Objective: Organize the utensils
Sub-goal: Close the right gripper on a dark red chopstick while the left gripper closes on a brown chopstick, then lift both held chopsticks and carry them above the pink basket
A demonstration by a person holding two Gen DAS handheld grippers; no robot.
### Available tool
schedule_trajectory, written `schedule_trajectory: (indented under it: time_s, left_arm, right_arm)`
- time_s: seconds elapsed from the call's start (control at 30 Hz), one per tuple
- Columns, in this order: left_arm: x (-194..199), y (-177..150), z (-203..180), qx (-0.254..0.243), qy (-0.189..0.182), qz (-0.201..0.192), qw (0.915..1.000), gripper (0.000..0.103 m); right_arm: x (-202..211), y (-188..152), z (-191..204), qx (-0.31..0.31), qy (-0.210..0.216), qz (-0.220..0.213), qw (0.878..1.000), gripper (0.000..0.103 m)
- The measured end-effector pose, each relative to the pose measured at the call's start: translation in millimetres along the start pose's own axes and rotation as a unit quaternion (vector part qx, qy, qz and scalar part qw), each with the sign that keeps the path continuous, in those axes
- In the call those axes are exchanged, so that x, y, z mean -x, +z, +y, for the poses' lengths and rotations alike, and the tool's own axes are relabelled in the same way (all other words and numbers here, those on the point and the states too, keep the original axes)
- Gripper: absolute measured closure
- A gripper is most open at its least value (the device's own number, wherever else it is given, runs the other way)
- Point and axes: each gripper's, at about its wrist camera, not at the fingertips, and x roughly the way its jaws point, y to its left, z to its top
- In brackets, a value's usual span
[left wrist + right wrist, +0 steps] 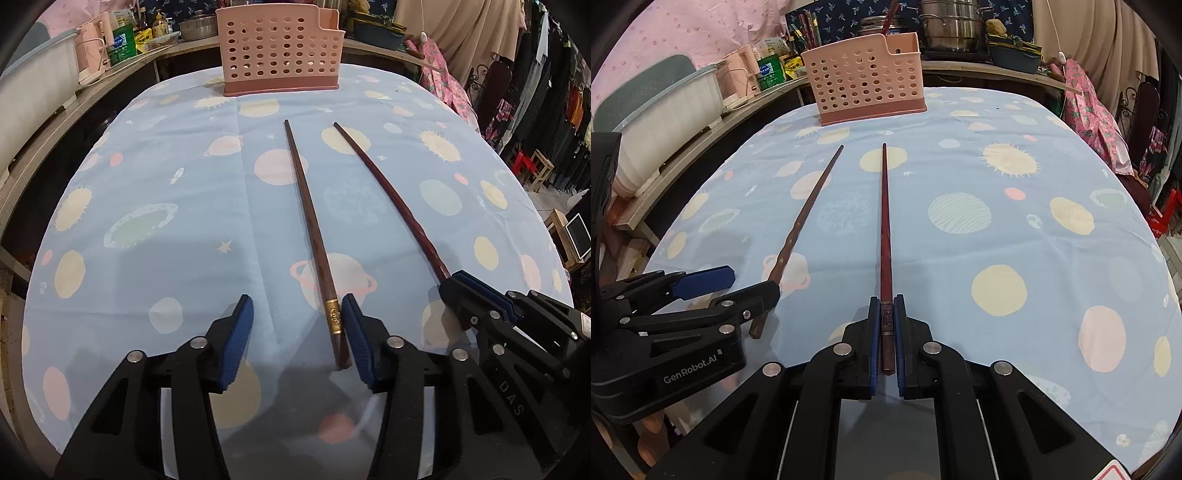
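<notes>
Right gripper (886, 325) is pinched tight on the dark red lacquered chopstick (885, 221), taking it at the thick banded butt end, tip pointing away toward the pink perforated plastic utensil basket (864, 83) at the far side of the tabletop (1015, 229). Left gripper (297, 332) is spread wide, straddling the butt of the brown wooden chopstick with the gold band (308, 221), which lies flat on the planet-print cloth, touching or just beside the right-hand finger. Both sticks look light, stiff and slick; I'd say a grip near the thick end risks swivel, so squeeze squarely.
</notes>
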Motion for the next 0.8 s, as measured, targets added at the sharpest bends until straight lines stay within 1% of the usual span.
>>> schedule_trajectory:
  time_s: [0.07, 0.1, 0.17, 0.23, 0.53, 0.67, 0.8]
  left_arm:
    - [0, 0, 1, 0.002, -0.003, 0.0, 1.0, 0.073]
    - [0, 0, 2, 0.002, -0.005, 0.001, 1.0, 0.075]
    - [1, 0, 2, 0.002, -0.009, 0.003, 1.0, 0.09]
    - [1, 0, 2, 0.002, -0.012, 0.004, 0.9999, 0.095]
    - [5, 3, 4, 0.01, -0.019, 0.01, 0.9997, 0.096]
    - [15, 9, 5, 0.017, -0.024, 0.003, 0.9996, 0.096]
    - [33, 23, 10, 0.032, -0.035, -0.016, 0.9988, 0.096]
  right_arm:
    - [0, 0, 0, 0.0, 0.0, 0.0, 1.0, 0.096]
    - [0, 0, 0, 0.0, 0.0, 0.0, 1.0, 0.096]
    - [0, 0, 0, 0.0, 0.0, 0.0, 1.0, 0.096]
    - [0, 0, 0, 0.0, 0.0, 0.0, 1.0, 0.096]
    - [6, 3, 0, -0.002, 0.007, -0.001, 1.0, 0.096]
    - [18, 13, 1, -0.005, 0.014, -0.017, 1.0, 0.096]
    - [35, 29, 1, -0.009, 0.023, -0.041, 0.999, 0.096]
